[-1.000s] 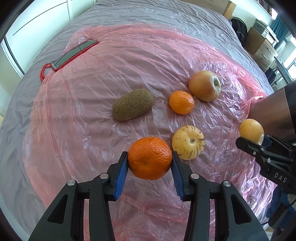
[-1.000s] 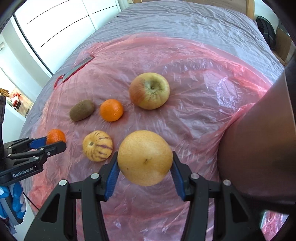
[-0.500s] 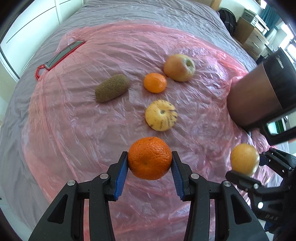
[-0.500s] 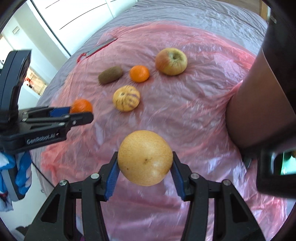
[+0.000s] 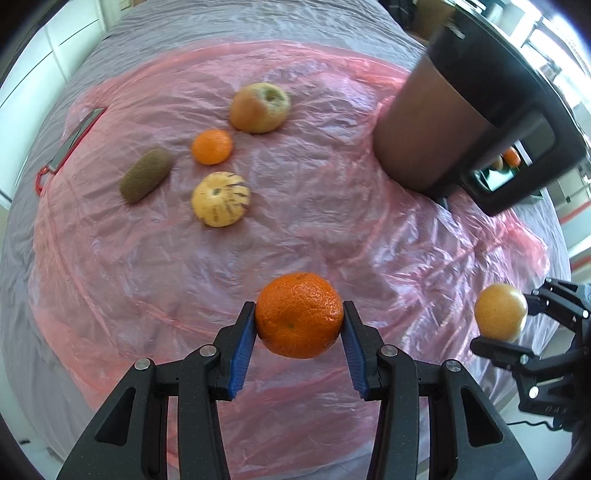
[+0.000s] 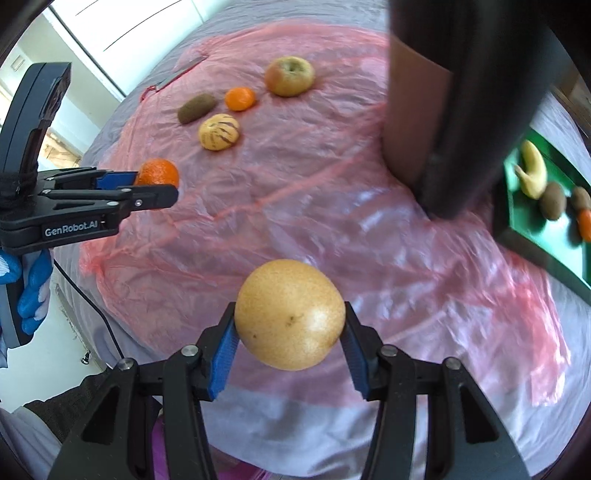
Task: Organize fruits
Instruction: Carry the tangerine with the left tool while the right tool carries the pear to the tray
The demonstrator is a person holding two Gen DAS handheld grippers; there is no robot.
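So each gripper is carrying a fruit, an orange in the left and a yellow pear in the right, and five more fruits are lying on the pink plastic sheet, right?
Nearly. Only four fruits lie on the pink plastic sheet: apple, small orange, kiwi and striped yellow fruit, as the left wrist view shows. The left gripper does hold an orange, the right gripper a yellow pear.

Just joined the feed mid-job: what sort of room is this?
Probably a bedroom: the fruit lies on a pink plastic sheet spread over a grey bedcover, with white wardrobe doors beside it.

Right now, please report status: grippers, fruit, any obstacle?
Left gripper shut on orange. Right gripper shut on yellow pear. Green tray partly behind dark container.
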